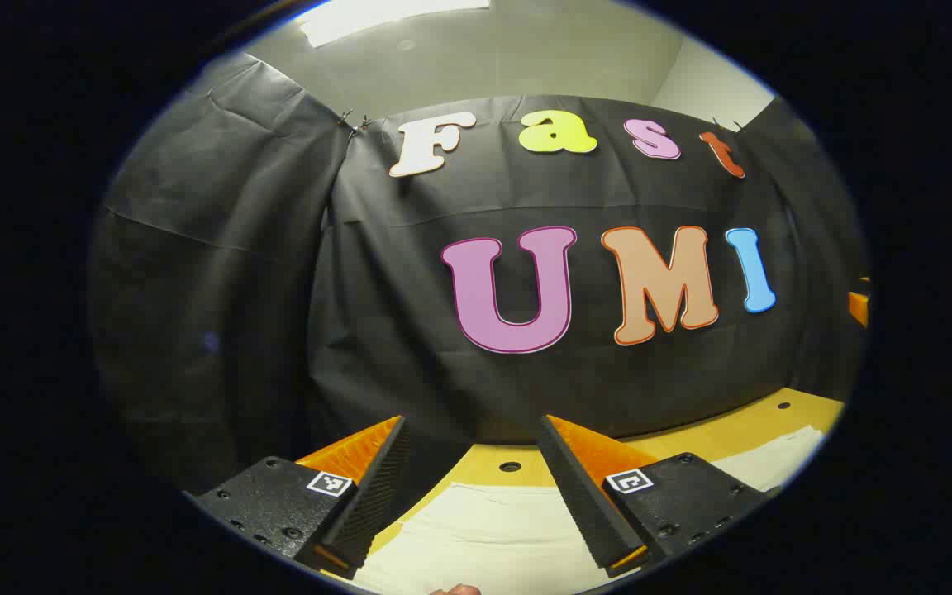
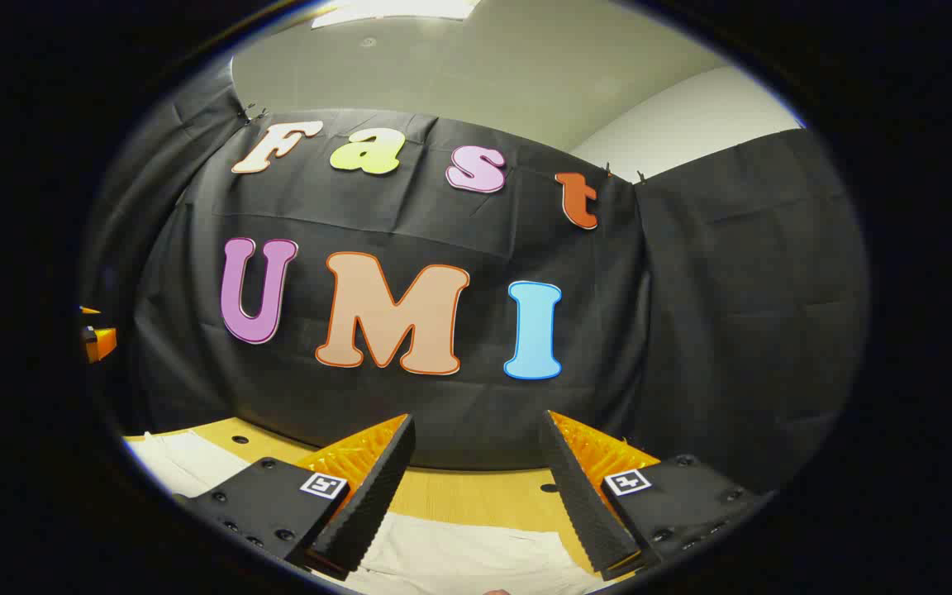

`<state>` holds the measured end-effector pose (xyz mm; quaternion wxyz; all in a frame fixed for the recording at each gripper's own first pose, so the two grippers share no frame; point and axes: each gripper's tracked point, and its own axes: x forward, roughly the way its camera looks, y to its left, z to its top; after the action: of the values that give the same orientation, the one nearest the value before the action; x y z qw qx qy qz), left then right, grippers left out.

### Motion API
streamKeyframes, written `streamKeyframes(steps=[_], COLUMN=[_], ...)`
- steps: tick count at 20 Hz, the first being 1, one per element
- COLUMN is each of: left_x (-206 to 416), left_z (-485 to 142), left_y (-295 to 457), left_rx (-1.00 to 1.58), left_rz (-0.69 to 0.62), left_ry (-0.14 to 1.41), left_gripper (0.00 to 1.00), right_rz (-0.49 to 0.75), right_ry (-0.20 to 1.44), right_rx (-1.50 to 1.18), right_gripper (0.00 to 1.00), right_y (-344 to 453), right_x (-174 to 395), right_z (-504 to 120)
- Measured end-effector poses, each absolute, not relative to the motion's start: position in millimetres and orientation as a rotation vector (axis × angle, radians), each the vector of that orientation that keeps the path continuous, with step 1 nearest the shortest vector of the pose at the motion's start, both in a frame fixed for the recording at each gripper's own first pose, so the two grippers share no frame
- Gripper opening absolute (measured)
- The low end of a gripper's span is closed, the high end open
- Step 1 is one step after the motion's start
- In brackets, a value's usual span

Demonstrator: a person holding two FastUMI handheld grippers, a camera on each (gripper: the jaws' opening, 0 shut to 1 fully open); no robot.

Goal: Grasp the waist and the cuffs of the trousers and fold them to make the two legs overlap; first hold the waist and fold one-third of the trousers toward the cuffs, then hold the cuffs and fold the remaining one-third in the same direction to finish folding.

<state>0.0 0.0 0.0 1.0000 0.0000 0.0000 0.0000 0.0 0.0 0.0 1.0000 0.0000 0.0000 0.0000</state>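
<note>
Pale cream trousers (image 1: 484,529) lie flat on the yellow wooden table (image 1: 740,430), low in the left gripper view, with more of the cloth at the right edge. My left gripper (image 1: 472,430) hangs above them, open, its fingers wide apart with nothing between. In the right gripper view the same trousers (image 2: 459,554) spread under my right gripper (image 2: 476,426), which is open too and holds nothing. A further patch of the cloth shows at the lower left. Both grippers point toward the booth wall.
The black booth wall rises just beyond the table's far edge. Small round holes (image 1: 510,467) dot the tabletop. An orange part of the other gripper (image 2: 100,340) shows at the left edge of the right gripper view.
</note>
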Motion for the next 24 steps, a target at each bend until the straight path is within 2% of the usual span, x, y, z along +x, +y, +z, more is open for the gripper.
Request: streamKeyframes(steps=[2, 3, 15, 16, 18, 20, 21, 24], left_x=[-1.1, -2.2, -10.5, -10.8, -12.5, -14.0, -14.5, -19.2], left_z=[0.4, -0.9, -11.9, -12.4, -16.6, -21.5, -25.3, -42.8], left_y=[0.9, 1.7, 16.4, 17.9, 19.7, 25.1, 26.9, 30.5], left_rx=[0.004, 0.005, 0.028, 0.035, 0.069, 0.124, 0.154, 0.258], left_rz=[-0.001, -0.001, 0.014, 0.014, 0.004, -0.008, -0.018, -0.072], left_ry=[-0.003, -0.003, 0.02, 0.023, 0.027, 0.032, 0.038, 0.073], left_gripper=[0.98, 0.95, 0.95, 0.98, 0.95, 0.98, 0.95, 0.96], right_rz=[-0.005, -0.007, 0.01, 0.012, 0.018, 0.022, 0.024, 0.033], right_ry=[-0.004, -0.004, 0.01, 0.013, 0.014, 0.015, 0.019, 0.032], right_rx=[-0.003, -0.003, -0.007, -0.009, -0.014, -0.016, -0.017, -0.02], right_gripper=[0.97, 0.97, 0.97, 0.97, 0.97, 0.97, 0.97, 0.97], right_y=[-3.8, -5.6, -3.0, -1.9, 0.0, 1.3, 2.6, 5.3], right_x=[-0.8, -1.0, -7.1, -6.6, -8.2, -8.5, -7.5, -7.3], right_z=[2.1, 3.1, -1.3, -2.1, -3.5, -5.1, -5.9, -12.3])
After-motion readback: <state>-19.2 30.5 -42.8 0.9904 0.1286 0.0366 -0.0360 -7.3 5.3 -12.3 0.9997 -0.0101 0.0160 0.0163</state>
